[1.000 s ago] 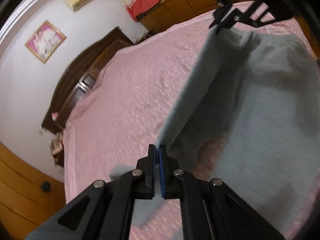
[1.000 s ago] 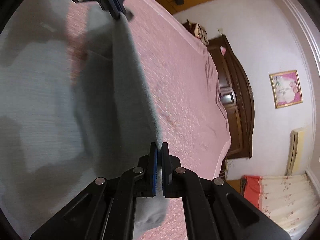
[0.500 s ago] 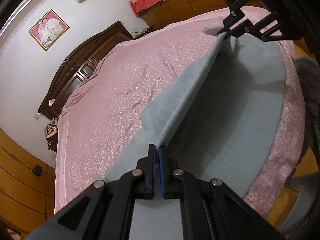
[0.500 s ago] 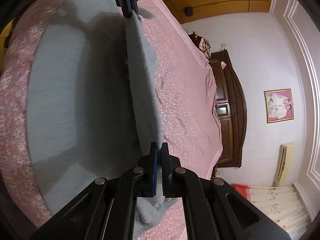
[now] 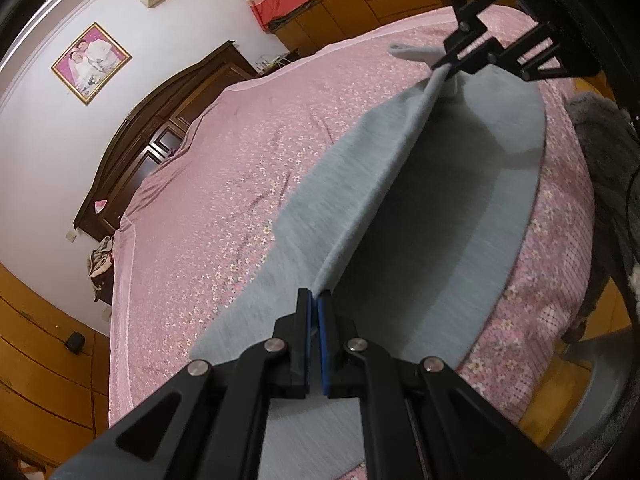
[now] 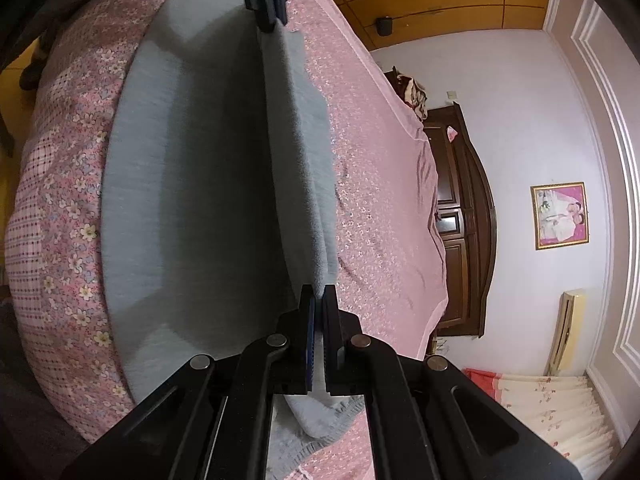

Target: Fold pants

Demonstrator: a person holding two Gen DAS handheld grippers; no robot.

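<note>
**Inspector A:** The grey pants [image 5: 400,184] are found spread along the near edge of the bed [image 5: 240,152], on its pink floral bedspread. One long edge is raised into a taut ridge between the two claws.

**Inspector B:** Claw states are to be recorded.

**Inspector A:** The left claw [image 5: 314,300] is clamped on one end of that raised edge; the right claw [image 6: 318,296] is clamped on the other end, where a ribbed band, possibly the waistband though blur leaves this unconfirmed, hangs below it.

**Inspector B:** Reason for the hold?

**Inspector A:** The edge is judged to be held stretched so that the upper layer can be carried across the lower one without sagging or creasing. The lower layer is left flat on the bed as the base of the fold.

**Inspector B:** Stage?

**Inspector A:** The fold is assessed as under way, the edge not yet laid down.
</note>
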